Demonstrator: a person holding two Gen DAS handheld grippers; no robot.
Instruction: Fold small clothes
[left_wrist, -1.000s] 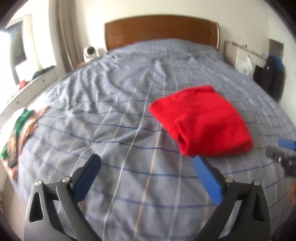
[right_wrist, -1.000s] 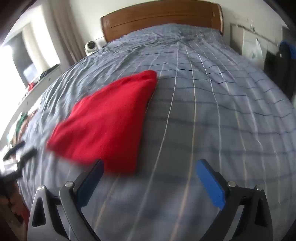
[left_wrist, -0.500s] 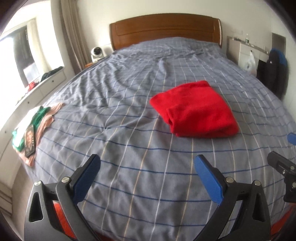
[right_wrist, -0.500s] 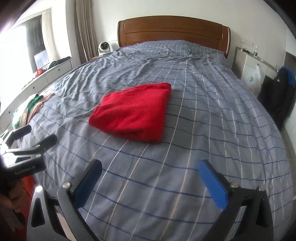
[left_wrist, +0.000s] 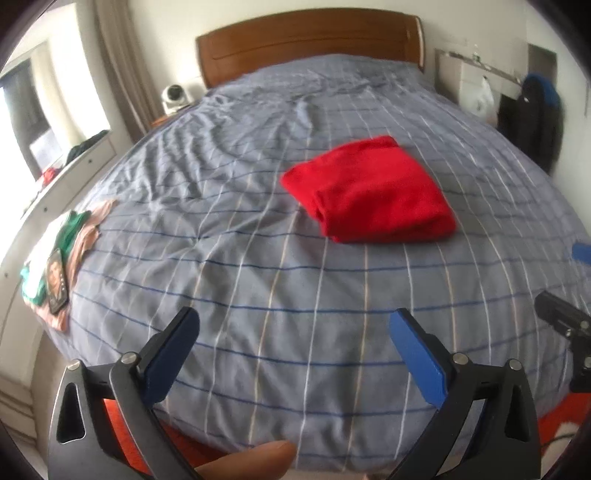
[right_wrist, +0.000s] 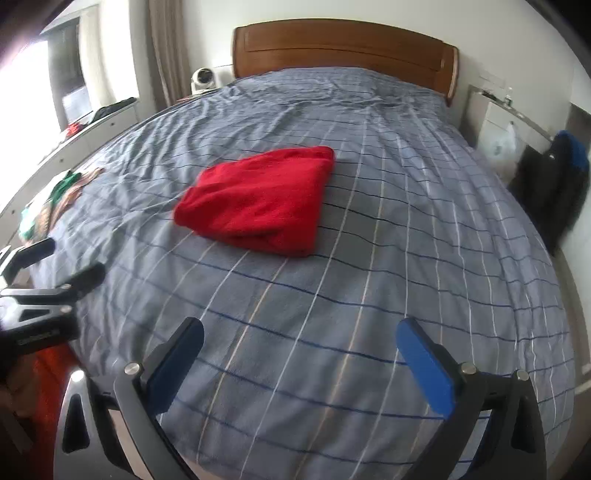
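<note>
A folded red garment (left_wrist: 369, 192) lies flat on the bed in the left wrist view, right of centre; it also shows in the right wrist view (right_wrist: 258, 201). My left gripper (left_wrist: 295, 347) is open and empty, held back near the foot of the bed, well short of the garment. My right gripper (right_wrist: 301, 350) is open and empty, also at the foot of the bed. The left gripper appears at the left edge of the right wrist view (right_wrist: 48, 266).
The bed's grey checked cover (left_wrist: 221, 258) fills both views. A pile of green and pink clothes (left_wrist: 70, 240) with a phone on it lies at the bed's left edge. A wooden headboard (right_wrist: 343, 51) stands at the far end, a white dresser (right_wrist: 92, 129) left.
Both grippers have pulled back from the red garment toward the foot of the bed. The garment lies still, folded.
</note>
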